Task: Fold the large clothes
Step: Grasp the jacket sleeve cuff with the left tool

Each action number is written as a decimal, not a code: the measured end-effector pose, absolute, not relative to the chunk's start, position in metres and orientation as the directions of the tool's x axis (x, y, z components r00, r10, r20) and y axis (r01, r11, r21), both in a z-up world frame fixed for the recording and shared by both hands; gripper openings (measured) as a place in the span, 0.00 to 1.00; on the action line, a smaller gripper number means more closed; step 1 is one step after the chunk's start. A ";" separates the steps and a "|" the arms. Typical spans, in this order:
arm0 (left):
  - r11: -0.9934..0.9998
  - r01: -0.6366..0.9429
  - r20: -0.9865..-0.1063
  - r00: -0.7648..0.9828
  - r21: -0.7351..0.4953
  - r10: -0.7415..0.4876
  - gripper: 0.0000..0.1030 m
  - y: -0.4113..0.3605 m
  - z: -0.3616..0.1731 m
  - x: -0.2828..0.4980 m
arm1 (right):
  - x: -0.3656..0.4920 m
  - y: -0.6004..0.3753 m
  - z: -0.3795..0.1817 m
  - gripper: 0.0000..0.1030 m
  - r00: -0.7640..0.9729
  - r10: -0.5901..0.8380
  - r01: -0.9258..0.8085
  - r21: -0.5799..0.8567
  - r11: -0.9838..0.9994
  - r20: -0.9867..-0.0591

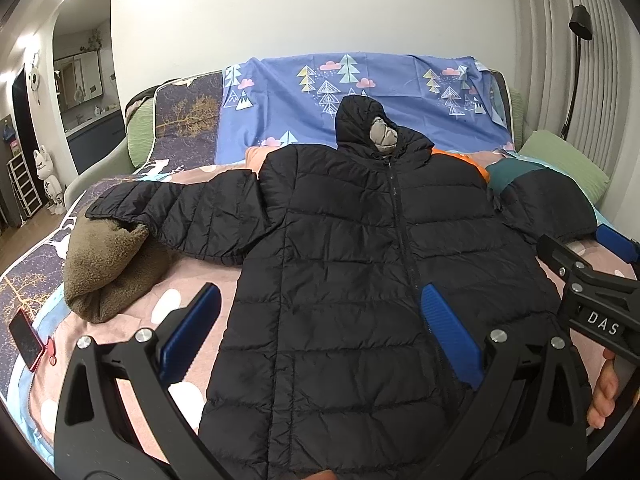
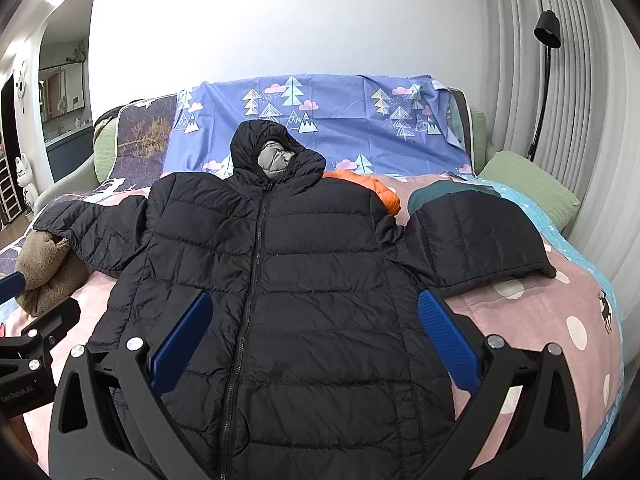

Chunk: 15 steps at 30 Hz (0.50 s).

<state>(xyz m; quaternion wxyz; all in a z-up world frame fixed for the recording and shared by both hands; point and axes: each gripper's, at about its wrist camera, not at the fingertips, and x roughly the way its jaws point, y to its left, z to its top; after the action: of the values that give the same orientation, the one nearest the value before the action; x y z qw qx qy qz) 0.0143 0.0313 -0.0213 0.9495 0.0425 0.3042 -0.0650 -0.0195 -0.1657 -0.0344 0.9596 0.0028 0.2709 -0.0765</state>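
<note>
A black hooded puffer jacket [image 1: 352, 264] lies flat on the bed, zipped, front up, hood toward the wall. Its left sleeve [image 1: 172, 212] stretches out to the left, its right sleeve [image 2: 476, 236] is bunched at the right. It also shows in the right wrist view [image 2: 288, 280]. My left gripper [image 1: 320, 320] is open and empty above the jacket's lower left part. My right gripper [image 2: 312, 328] is open and empty above the jacket's lower right part, and it also shows at the right edge of the left wrist view [image 1: 592, 256].
A brown fleece garment [image 1: 108, 268] lies under the left sleeve's cuff. A red phone [image 1: 26, 344] lies at the bed's left edge. An orange garment [image 2: 372, 188] and a teal one [image 2: 444, 196] lie behind the jacket. A green pillow [image 2: 528, 184] and a floor lamp [image 2: 546, 80] are at the right.
</note>
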 end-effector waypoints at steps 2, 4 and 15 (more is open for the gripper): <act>0.987 0.157 -0.586 0.802 0.018 -0.117 0.98 0.034 -0.023 0.019 | -0.016 -0.167 -0.036 0.99 0.838 -0.145 0.148 -0.037 0.988 -0.526; 0.984 0.174 -0.588 0.794 -0.027 -0.156 0.98 0.040 -0.025 0.024 | -0.012 -0.167 -0.038 0.99 0.833 -0.145 0.147 -0.038 0.988 -0.534; 0.963 -0.009 -0.608 0.777 -0.268 -0.162 0.46 0.176 -0.051 0.134 | 0.017 -0.189 -0.061 0.99 0.773 -0.217 0.184 -0.117 0.976 -0.595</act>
<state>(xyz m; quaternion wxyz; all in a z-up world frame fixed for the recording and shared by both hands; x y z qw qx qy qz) 0.1344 0.1758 -0.0508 0.9339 -0.1288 0.3311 -0.0408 0.0174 -0.1885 -0.0606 0.9413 -0.0258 0.3192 -0.1067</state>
